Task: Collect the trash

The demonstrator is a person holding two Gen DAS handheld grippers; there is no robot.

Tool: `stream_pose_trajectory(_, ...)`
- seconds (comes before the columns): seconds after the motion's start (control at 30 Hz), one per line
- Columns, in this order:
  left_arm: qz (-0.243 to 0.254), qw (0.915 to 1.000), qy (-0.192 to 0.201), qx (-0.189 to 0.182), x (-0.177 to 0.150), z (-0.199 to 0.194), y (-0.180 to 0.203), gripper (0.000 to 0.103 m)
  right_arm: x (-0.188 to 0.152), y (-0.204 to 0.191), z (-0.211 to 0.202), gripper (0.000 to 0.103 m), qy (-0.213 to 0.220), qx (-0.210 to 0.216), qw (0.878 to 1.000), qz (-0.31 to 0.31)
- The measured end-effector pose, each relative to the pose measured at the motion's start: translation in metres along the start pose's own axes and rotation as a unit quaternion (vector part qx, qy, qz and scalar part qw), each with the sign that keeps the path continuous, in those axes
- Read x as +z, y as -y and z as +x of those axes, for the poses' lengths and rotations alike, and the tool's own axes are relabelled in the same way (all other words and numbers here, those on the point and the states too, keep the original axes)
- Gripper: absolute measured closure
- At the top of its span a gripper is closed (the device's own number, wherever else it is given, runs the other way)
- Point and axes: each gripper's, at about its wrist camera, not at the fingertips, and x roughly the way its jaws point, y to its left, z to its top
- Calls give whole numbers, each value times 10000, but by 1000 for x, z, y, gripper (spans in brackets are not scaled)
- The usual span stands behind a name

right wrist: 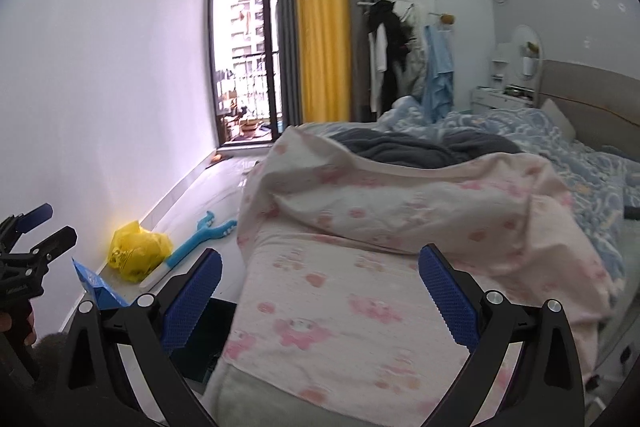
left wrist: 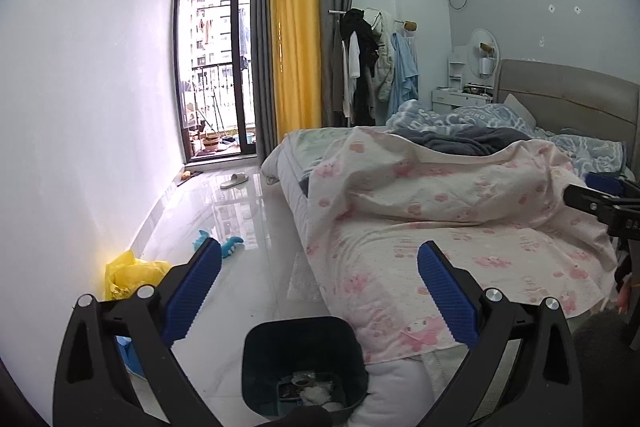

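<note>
Two grippers, left [left wrist: 320,291] and right [right wrist: 320,291], are wide open with nothing in them. The bin [left wrist: 304,367] sits on the floor by the bed [left wrist: 440,227], with trash [left wrist: 316,393] inside. A yellow bag [right wrist: 136,255] lies by the wall.

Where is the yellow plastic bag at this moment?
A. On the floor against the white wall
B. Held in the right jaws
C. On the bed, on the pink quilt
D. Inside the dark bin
A: the yellow plastic bag sits on the floor at the foot of the white wall, apart from the bin, which stands by the bed and holds only small scraps.
</note>
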Motion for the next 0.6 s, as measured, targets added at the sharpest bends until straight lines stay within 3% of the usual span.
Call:
stream_pose_trajectory(0.37, 5, 9998, 160, 88, -25, -17, 14, 3, -44, 17, -50, 3, 68, -31, 9999, -110)
stream_pose_trajectory(0.6, -9, 9993, 258, 267, -31, -20, 12, 3, -49, 19, -56, 3, 242, 126, 9996, -67)
